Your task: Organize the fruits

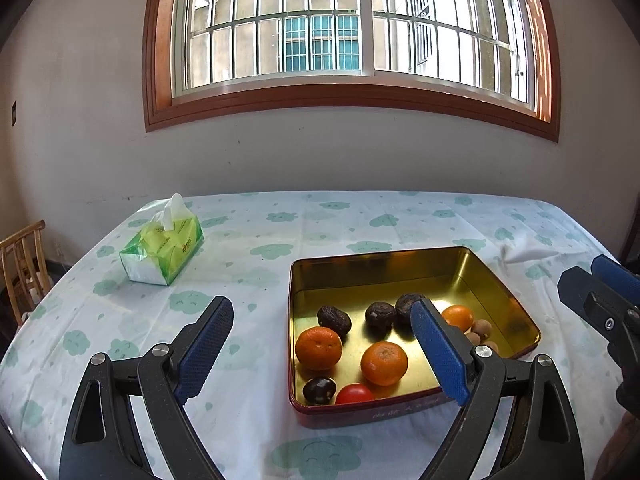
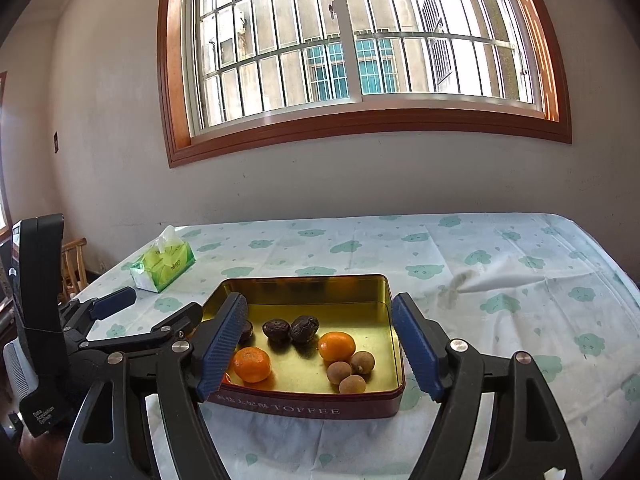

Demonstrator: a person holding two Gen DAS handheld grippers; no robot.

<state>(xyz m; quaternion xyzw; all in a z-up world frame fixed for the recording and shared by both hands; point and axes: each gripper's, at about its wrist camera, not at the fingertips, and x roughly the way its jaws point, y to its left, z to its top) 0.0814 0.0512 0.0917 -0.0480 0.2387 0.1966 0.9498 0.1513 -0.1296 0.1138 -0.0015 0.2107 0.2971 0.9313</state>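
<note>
A gold-lined red tin [image 1: 404, 266] [image 2: 394, 398] sits on the table and holds the fruit. In it are three oranges [image 1: 319, 348] [image 2: 252, 364], dark wrinkled fruits [image 1: 334, 320] [image 2: 277, 330], a red tomato [image 1: 354, 394], a dark round fruit [image 1: 319, 390] and small brown longans [image 2: 339, 372]. My left gripper [image 1: 322, 354] is open and empty, low over the tin's front left. My right gripper [image 2: 320, 354] is open and empty, its fingers straddling the tin's front; it also shows at the right edge of the left wrist view [image 1: 600, 292].
A green tissue pack [image 1: 164, 250] [image 2: 163, 266] lies at the table's back left. The table carries a cloud-print cloth [image 1: 360, 224] with a raised crease at the right [image 2: 500, 280]. A wooden chair [image 1: 22, 264] stands off the left edge. The wall and window are behind.
</note>
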